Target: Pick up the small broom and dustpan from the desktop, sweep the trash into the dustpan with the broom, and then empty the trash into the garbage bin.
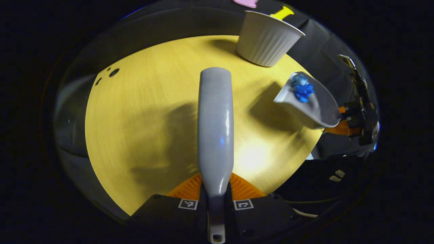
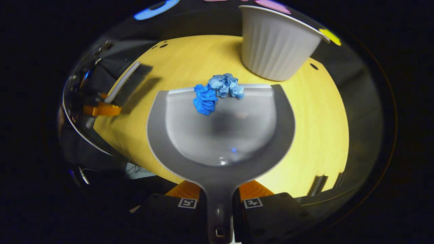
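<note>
Over desktop (image 2: pixel 315 135) — dustpan (image 2: pixel 220 135) in right tongs (image 2: pixel 218 200)

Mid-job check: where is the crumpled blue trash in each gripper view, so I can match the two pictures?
Left gripper view: the blue trash sits in the dustpan, right of centre, held off the table by the right gripper.
Right gripper view: it lies at the dustpan's front lip, just above centre.
Shared landmark: the white ribbed garbage bin, beyond the dustpan in both.
</note>
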`<move>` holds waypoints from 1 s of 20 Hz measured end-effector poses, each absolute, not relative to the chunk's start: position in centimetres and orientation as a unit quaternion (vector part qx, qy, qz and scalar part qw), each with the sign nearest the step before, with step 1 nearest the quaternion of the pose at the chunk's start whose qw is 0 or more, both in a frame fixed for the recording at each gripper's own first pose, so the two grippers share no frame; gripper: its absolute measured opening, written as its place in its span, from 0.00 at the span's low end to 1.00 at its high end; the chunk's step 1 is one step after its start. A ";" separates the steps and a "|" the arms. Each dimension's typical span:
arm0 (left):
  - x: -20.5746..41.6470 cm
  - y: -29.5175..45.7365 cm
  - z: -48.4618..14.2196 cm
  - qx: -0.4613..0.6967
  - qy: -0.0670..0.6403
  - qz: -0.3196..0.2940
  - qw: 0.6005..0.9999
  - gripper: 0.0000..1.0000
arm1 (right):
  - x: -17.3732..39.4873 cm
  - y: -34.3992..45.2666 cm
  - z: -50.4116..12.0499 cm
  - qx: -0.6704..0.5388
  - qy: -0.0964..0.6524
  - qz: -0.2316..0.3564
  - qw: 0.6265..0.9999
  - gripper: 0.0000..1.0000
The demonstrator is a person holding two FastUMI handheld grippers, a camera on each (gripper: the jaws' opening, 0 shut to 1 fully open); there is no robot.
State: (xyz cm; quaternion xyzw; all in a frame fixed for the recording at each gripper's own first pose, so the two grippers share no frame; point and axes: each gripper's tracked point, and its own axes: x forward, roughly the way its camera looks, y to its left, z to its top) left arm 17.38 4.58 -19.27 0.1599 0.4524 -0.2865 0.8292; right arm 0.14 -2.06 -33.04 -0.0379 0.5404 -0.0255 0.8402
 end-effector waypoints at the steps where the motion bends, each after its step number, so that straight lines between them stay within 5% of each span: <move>1: 17.2 5.1 -19.9 0.148 0.457 -0.281 0.831 0.24 | -0.2 -1.9 -32.9 -0.039 0.537 -0.031 0.842 0.34; 8: 14.6 5.9 -23.2 0.062 0.466 -0.257 0.844 0.24 | 0.2 -1.5 -34.4 -0.032 0.540 -0.076 0.838 0.35; 20: 13.0 6.5 -24.0 0.078 0.447 -0.253 0.854 0.24 | 0.7 -1.2 -35.6 -0.061 0.484 -0.110 0.866 0.35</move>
